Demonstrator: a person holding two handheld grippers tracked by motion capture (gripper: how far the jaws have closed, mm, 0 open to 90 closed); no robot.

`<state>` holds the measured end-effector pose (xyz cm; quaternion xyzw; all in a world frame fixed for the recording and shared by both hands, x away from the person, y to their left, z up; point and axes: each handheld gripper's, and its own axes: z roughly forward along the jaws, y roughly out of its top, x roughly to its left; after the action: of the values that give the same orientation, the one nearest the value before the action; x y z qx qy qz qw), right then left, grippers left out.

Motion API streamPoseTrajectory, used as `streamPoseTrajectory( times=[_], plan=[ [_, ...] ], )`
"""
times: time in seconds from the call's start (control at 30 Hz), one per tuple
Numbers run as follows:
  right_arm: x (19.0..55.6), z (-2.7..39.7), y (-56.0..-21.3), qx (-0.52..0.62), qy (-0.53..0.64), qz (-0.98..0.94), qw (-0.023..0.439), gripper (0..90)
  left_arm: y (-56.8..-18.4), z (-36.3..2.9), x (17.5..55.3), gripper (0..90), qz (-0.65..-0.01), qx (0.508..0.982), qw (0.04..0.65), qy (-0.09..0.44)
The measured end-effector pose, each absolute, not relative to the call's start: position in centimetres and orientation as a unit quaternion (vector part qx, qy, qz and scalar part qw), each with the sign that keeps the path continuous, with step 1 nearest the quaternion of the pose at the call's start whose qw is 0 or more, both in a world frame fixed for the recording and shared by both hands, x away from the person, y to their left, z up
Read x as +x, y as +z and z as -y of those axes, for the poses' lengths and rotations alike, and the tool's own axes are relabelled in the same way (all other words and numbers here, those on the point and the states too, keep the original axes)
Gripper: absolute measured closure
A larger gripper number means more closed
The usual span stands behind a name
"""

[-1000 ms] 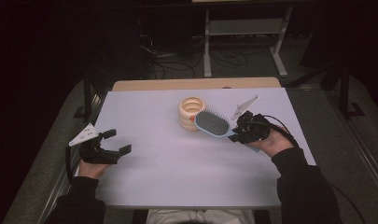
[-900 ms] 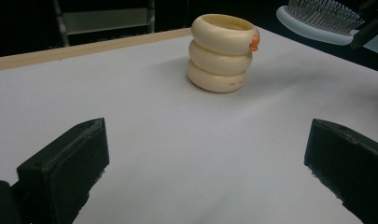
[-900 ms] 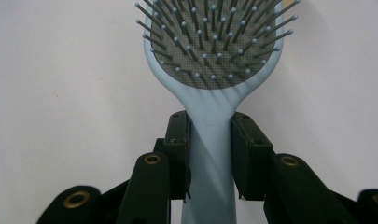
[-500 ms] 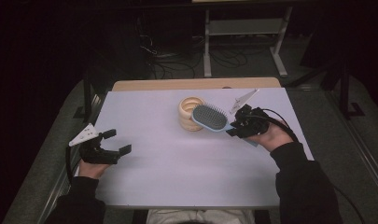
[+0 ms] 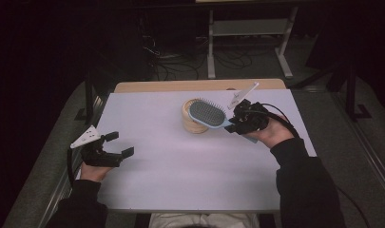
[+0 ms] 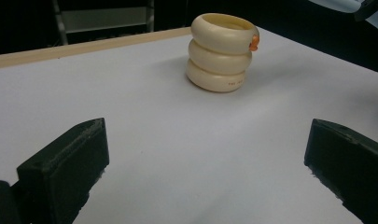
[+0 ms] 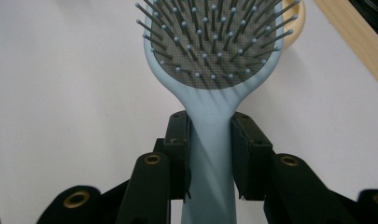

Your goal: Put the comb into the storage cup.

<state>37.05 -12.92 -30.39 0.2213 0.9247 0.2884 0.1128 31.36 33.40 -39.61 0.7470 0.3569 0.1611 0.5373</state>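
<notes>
A light blue hairbrush [image 5: 208,114] with a grey bristle pad hangs above the white table [image 5: 180,185], bristles up. My right gripper [image 5: 234,124] is shut on its handle [image 7: 210,154], both pads pressed against the sides. The brush head [image 7: 210,42] reaches over a cream ribbed cup [image 5: 194,124] made like three stacked rings. That cup [image 6: 220,52] stands upright at the far middle of the table, with a small orange mark on its rim. At the table's left edge, my left gripper [image 5: 118,145] rests low and open, nothing between its black fingers [image 6: 65,168].
A wooden strip [image 5: 199,85] runs along the far edge of the table. Beyond it, a dark floor holds cables and a metal stand [image 5: 247,33]. The person's dark sleeves [image 5: 304,190] come in from the bottom.
The right gripper has lifted the hairbrush and carried it left, so its head now hangs over the cup. The left gripper has stayed put.
</notes>
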Motion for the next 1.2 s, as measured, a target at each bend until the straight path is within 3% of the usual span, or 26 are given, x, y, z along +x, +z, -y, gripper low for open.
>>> streamPoseTrajectory(
  times=[0.57, 1.2],
  plan=[
    [37.4, 11.6, -28.5, 0.2, 0.291, -0.926, 0.133, 68.4, -37.9, -32.3, 31.8, 0.0, -0.361, 0.72, 0.576, 0.139],
    [37.6, 11.2, -28.0, 0.204, 0.297, -0.923, 0.137, 68.4, -35.2, -28.4, 34.0, 0.0, -0.329, 0.736, 0.577, 0.13]
  ],
)
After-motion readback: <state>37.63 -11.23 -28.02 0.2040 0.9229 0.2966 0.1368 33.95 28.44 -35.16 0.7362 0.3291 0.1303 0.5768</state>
